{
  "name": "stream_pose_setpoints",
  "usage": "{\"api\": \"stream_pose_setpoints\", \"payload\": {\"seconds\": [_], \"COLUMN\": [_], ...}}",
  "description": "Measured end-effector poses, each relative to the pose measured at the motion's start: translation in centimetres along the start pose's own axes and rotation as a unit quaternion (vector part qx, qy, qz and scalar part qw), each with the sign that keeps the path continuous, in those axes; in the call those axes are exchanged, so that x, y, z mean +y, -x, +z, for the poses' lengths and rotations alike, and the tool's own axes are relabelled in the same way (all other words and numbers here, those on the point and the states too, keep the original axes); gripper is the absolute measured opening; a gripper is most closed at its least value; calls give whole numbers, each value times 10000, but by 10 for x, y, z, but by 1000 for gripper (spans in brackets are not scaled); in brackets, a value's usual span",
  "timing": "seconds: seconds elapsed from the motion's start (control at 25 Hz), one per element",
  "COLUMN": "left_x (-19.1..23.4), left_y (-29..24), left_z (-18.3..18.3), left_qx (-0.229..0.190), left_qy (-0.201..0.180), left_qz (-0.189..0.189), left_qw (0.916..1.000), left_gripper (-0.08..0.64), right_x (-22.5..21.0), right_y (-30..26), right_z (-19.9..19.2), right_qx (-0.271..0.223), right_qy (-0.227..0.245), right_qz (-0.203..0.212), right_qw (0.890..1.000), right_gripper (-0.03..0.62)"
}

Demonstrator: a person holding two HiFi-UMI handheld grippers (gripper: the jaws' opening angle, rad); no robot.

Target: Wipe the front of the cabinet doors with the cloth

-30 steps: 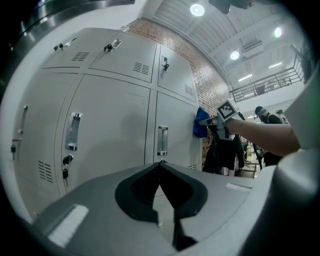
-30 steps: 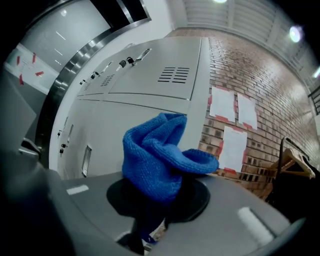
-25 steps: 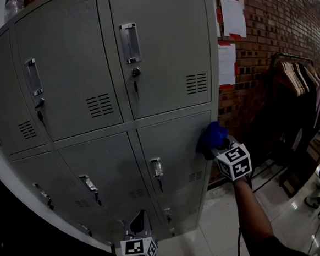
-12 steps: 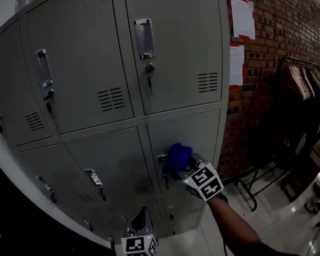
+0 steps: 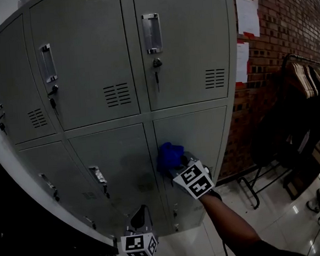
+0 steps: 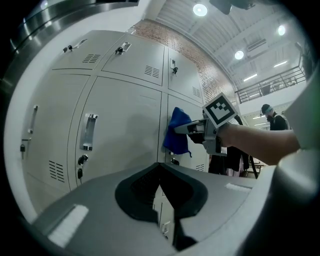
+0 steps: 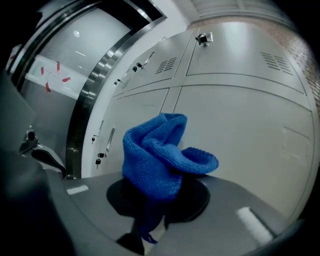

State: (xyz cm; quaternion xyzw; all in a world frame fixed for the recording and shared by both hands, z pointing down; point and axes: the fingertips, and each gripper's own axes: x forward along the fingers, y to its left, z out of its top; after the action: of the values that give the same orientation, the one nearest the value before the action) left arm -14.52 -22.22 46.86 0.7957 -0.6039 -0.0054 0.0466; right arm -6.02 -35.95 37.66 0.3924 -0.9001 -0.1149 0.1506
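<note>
Head view: the right gripper [image 5: 176, 165] holds a bunched blue cloth [image 5: 169, 155] at the left edge of the lower right locker door [image 5: 201, 129], close to the seam with the neighbouring door. The left gripper [image 5: 139, 219] hangs low and well apart from it. Most of this door looks unwiped, so the stroke should run across the panel in overlapping passes, with steady pressure. Left gripper view: its jaws are drawn together on nothing, so this tool only needs to stay out of the way. From here the cloth [image 6: 177, 132] appears to touch the door, with a small lock [image 6: 173, 161] just below it. I would guide the wad round that lock so it does not snag. Right gripper view: the jaws are clamped on the lower end of the cloth [image 7: 159, 155], whose folds stand out ahead of them toward the grey panel [image 7: 250, 125]. Lead with those folds, so that only fabric, never the jaws, meets the paint.
</note>
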Motion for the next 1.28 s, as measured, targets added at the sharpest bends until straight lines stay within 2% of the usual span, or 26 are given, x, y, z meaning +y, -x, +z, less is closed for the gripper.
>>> {"api": "stream_pose_setpoints", "payload": {"seconds": [0.2,0.52,0.76,1.28], "left_x": [-8,-17,-28,-32], "left_y": [-5,-11,-14,-11], "left_z": [-2,-3,-5,-5], "left_qx": [24,46,83,118], "left_qy": [1,-17,-29,-95], "left_qz": [-108,-186,-256,-230], "left_qw": [9999,9998,9996,9996], "left_gripper": [11,11,9,9], "right_x": [-18,-73,-115,-175], "right_y": [10,44,71,113], "right_z": [-11,-41,-62,-102], "right_qx": [127,305,470,710], "right_qy": [-17,-226,-214,-535], "right_qz": [-201,-703,-1082,-1717], "right_qw": [9997,9968,9928,9811], "right_gripper": [77,77,77,78]}}
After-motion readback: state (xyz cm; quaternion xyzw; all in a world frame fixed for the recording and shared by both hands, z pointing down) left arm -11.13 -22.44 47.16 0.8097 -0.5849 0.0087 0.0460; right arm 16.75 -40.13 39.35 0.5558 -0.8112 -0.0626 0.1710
